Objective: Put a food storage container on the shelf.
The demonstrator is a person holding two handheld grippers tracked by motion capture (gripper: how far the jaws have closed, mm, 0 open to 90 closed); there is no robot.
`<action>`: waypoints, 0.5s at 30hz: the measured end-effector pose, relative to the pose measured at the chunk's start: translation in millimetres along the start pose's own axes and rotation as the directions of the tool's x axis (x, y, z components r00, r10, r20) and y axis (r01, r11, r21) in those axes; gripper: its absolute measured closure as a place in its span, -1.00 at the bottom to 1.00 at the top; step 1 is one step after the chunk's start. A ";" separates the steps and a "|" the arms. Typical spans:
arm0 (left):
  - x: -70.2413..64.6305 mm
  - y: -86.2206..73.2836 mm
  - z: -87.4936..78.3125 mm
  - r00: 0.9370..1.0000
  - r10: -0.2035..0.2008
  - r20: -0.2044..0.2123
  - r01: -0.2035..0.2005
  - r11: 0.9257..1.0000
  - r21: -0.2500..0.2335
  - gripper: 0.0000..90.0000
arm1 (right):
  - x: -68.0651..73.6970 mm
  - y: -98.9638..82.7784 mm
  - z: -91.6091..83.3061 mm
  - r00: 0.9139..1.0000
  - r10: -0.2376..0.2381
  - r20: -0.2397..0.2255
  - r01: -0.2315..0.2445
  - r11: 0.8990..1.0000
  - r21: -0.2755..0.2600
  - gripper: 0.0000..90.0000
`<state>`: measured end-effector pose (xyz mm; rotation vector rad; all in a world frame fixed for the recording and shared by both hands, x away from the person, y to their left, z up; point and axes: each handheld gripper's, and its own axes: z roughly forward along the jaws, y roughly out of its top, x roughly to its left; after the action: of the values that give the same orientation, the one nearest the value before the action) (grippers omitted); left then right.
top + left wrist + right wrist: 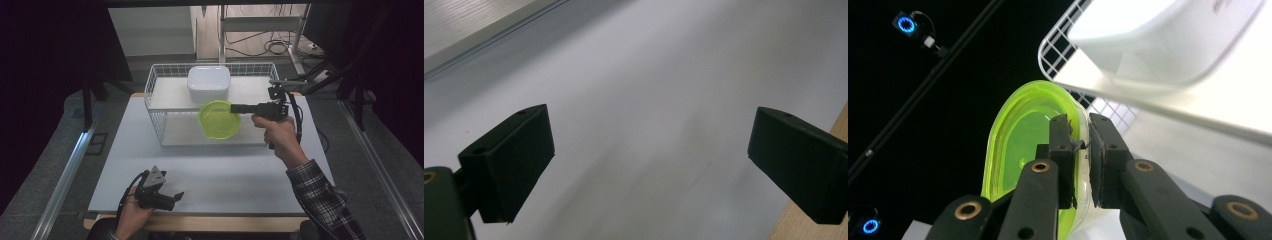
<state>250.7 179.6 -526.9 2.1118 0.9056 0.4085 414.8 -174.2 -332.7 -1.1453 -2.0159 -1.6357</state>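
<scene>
A translucent lime-green bowl [219,120] hangs tilted in front of the white wire rack [151,90], level with its upper shelf. My right gripper [233,107] comes in from the right and is shut on the bowl's right rim. In the right gripper view the two jaws pinch the wall of the green bowl [1018,135], one inside and one outside, with the right gripper [1080,145] close to the wire rack [1058,47]. My left gripper [176,196] rests near the table's front edge, open and holding nothing. The left gripper [651,155] has only bare white tabletop between its jaws.
A white rectangular container [209,84] stands on the rack's upper shelf, and in the right gripper view the white container [1168,35] is just beyond the bowl. The rack stands at the far side of the white table top [220,175]. Dark curtains flank the table.
</scene>
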 end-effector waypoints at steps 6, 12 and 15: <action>-0.2 -0.1 -0.1 1.000 -0.008 -0.001 0.008 1.000 -0.008 -0.90 | 10.9 19.1 -1.6 1.000 -0.016 0.001 0.016 0.999 -0.035 0.81; 0.2 0.0 -0.8 1.000 -0.011 0.004 0.011 1.000 -0.008 -0.90 | 19.2 40.2 -2.9 0.999 -0.024 0.028 0.026 0.997 -0.079 0.81; 0.2 0.0 -0.9 1.000 -0.011 0.005 0.011 1.000 -0.009 -0.90 | 21.8 51.8 -3.1 0.999 -0.021 0.047 0.026 0.994 -0.107 0.81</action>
<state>250.4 180.2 -526.4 2.0985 0.9102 0.4006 438.2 -167.0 -282.0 -1.2109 -1.9975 -1.7648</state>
